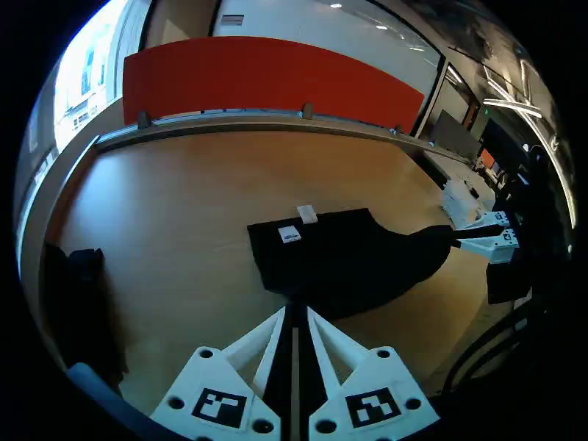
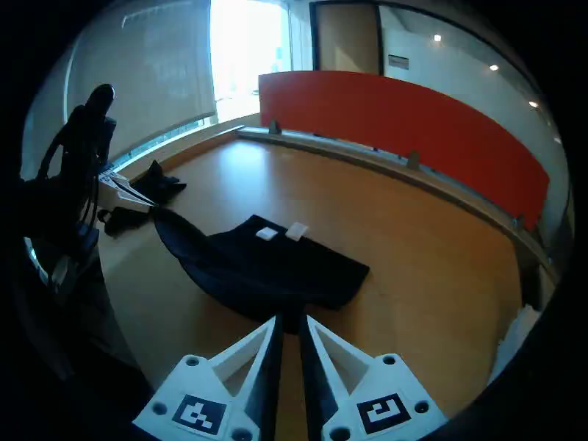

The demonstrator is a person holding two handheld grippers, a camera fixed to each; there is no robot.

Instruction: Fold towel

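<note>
— White fingers of the left gripper (image 1: 295,312) sit closest. They are drawn almost together with dark cloth at their tips, so I read them as pinched on the near edge of the towel (image 1: 345,253).

— And the right gripper (image 2: 290,320)?

— Much the same: narrow, with its tips at the hem. In the left gripper view it appears off to one side, and a corner of the towel is stretched to a point toward it. That suggests a real hold.

— Which step is this, then?

— The grasp looks made and the first fold is not yet laid. The towel lies mostly flat in the middle of the table (image 1: 184,191), with two corners drawn outward.

— What does the next move need?

— My guess is lifting both corners together and carrying them across to the opposite edge. They should stay level, since soft cloth like this will sag and bunch between the grippers.

— And the surroundings?

— It's a broad, smooth wooden top. A long red partition (image 1: 257,73) stands along its far edge, with a bright window (image 2: 246,51) next to it. A dark heap (image 2: 158,184) of cloth lies near the table's rim. Smallest are two white tags (image 1: 289,234) on the towel.
</note>
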